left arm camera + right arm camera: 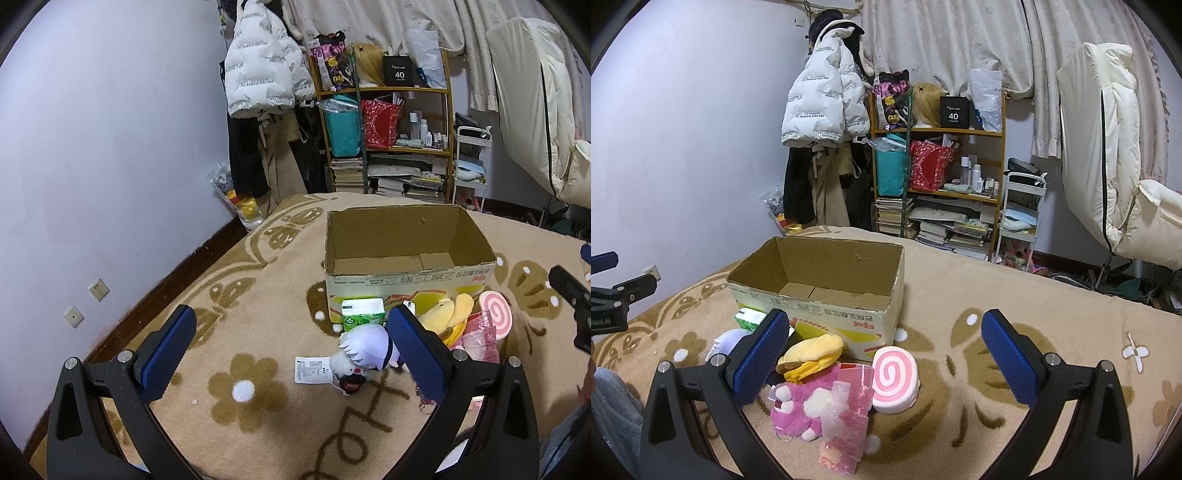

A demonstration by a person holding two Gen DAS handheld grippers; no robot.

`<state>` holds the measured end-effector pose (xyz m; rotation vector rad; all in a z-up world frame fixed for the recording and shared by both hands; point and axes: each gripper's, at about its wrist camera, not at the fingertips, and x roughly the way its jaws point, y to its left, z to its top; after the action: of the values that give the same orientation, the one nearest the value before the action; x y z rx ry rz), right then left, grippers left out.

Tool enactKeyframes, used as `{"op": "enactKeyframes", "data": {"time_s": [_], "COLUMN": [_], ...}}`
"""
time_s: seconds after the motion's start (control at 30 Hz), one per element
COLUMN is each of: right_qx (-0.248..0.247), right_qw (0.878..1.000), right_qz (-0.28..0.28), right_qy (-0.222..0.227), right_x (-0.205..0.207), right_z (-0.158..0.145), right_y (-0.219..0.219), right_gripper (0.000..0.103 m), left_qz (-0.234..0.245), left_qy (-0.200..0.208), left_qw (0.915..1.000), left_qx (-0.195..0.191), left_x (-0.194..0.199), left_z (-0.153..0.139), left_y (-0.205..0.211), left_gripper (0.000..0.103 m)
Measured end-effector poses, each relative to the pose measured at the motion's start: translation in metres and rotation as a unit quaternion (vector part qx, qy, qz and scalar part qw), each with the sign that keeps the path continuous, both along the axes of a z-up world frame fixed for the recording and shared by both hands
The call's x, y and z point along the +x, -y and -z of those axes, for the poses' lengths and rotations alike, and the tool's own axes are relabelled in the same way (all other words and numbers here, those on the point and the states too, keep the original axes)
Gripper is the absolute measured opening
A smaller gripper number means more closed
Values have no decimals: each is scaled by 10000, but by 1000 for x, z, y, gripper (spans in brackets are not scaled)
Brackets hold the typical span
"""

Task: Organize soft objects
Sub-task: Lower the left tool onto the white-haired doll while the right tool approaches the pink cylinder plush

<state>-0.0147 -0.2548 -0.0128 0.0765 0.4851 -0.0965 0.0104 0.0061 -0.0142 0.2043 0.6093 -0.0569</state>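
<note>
A: Beige carpet (258, 295) with brown flowers is spreading under us, and a cluttered bookshelf (938, 184) is standing against the far wall. We are holding both grippers low over the carpet, facing an open cardboard box (406, 240) that is looking empty.

B: Where are the soft things lying?

A: They are sitting in a heap just in front of the box's near wall. We are seeing a white-haired doll (365, 350), a yellow plush (812, 354), a pink plush bear (801, 410), a pink swirl cushion (895, 380) and a green tissue pack (364, 314).

B: Which gripper is nearer to what?

A: We are keeping the left gripper (291, 354) wide apart and empty. The doll is lying just inside its right finger, low and to the right of the gap's middle, with its paper tag (312, 369) pointing left. The doll's long axis is running roughly across the gap.

B: And the right one?

A: We are holding the right gripper (886, 369) apart and empty as well. The swirl cushion is sitting between its fingers, left of centre, while the bear and yellow plush are crowding its left finger. We judge the left gripper better placed for the doll, the right for the cushion, with the box straight beyond both.
</note>
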Motion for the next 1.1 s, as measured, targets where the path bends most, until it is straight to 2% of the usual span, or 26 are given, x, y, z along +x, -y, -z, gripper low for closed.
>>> {"op": "enactKeyframes", "data": {"time_s": [0.1,0.37,0.5,0.7,1.1], "right_qx": [49,120,223,404,661], "right_qw": [10000,9998,9991,9957,9879], "right_qz": [-14,-137,-182,-197,-160], "right_qy": [7,-71,-302,-816,-1396], "right_x": [5,21,28,46,68], "right_z": [2,5,11,25,52], "right_y": [-1,-4,-5,-4,8], "right_gripper": [103,103,103,103,103], "left_qz": [-12,73,32,-157,-92], "left_qy": [-183,-299,-429,-577,-1252], "left_qw": [9998,9995,9991,9982,9919], "left_qx": [-110,-100,-12,-83,-167], "left_x": [9,18,28,49,82], "left_z": [-4,-11,-10,-10,29], "left_y": [2,9,16,20,30], "left_gripper": [102,102,102,102,102]}}
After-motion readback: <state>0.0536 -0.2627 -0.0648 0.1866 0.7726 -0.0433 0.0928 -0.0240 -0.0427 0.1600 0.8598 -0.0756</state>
